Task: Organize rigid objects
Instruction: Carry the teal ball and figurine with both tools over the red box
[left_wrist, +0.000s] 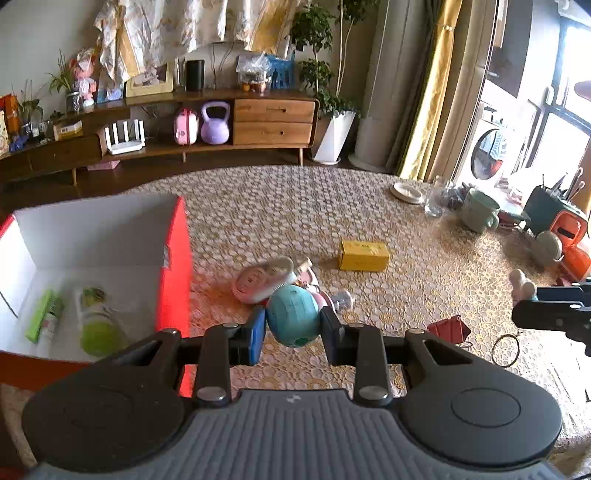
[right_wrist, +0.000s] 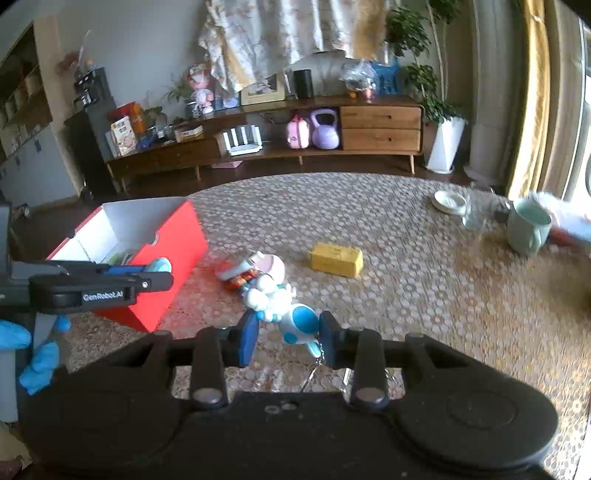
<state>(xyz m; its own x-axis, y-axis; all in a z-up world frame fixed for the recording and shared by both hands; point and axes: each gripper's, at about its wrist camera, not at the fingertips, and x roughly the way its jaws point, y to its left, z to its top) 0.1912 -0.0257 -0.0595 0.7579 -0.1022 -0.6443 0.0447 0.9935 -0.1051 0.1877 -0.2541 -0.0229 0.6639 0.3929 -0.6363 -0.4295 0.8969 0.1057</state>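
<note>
We hold the left gripper (left_wrist: 293, 326) with its jaws nearly closed on a teal ball-shaped toy (left_wrist: 293, 319), the blue pads pressing it from both sides, just to the right of the red box (left_wrist: 176, 266) and above the tabletop (left_wrist: 369, 206). Inside the red box lie a green tube (left_wrist: 44, 319) and a pale bottle with a green end (left_wrist: 96, 321). The right gripper (right_wrist: 288, 332) has its jaws nearly closed on a white-and-blue figurine keychain (right_wrist: 297, 323), its chain hanging below the pads. A gloved hand (right_wrist: 38, 354) grips the left gripper's handle, seen in the right wrist view. On the tabletop to the right of the red box lies a pink-and-white round case (left_wrist: 264, 280), and farther right a yellow carton (left_wrist: 364, 255). Well beyond the red box to the right stands a pale green mug (left_wrist: 480, 214).
</note>
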